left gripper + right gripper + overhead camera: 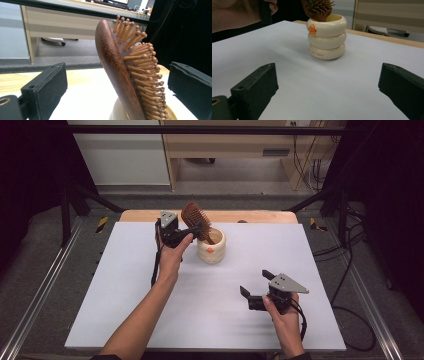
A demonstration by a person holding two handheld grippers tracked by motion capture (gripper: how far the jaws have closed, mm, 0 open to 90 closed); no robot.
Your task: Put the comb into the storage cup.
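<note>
Hairbrush (194,220): wooden paddle brush standing tilted in the cup at the far middle of the counter, head up and leaning left, handle end down inside the cup; in the left gripper view (117,75) its smooth back faces left and its knobbed pins face right.
Counter (125,320): white sheet over a wooden top whose far edge shows as a tan strip.
Right gripper (256,287): near right on the counter, held low in the person's right hand (280,312), pointing left and slightly far.
Right fingers (254,87): wide apart with nothing between them; bare white counter lies in the gap and the cup stands well beyond.
Left hand (172,255): comes in from the near left and holds its gripper just left of the cup.
Left gripper (192,234): far middle, aimed right at the brush head just above the cup's rim.
Left fingers (47,87): spread apart on either side of the brush head; neither pad presses on it, with clear gaps on both sides.
Cup (212,247): cream holder shaped like three stacked rings, with a small orange mark on its near side; upright, and the brush is the one thing seen in it.
Cup from the right gripper view (327,37): brush pins rise above the rim, leaning left.
</note>
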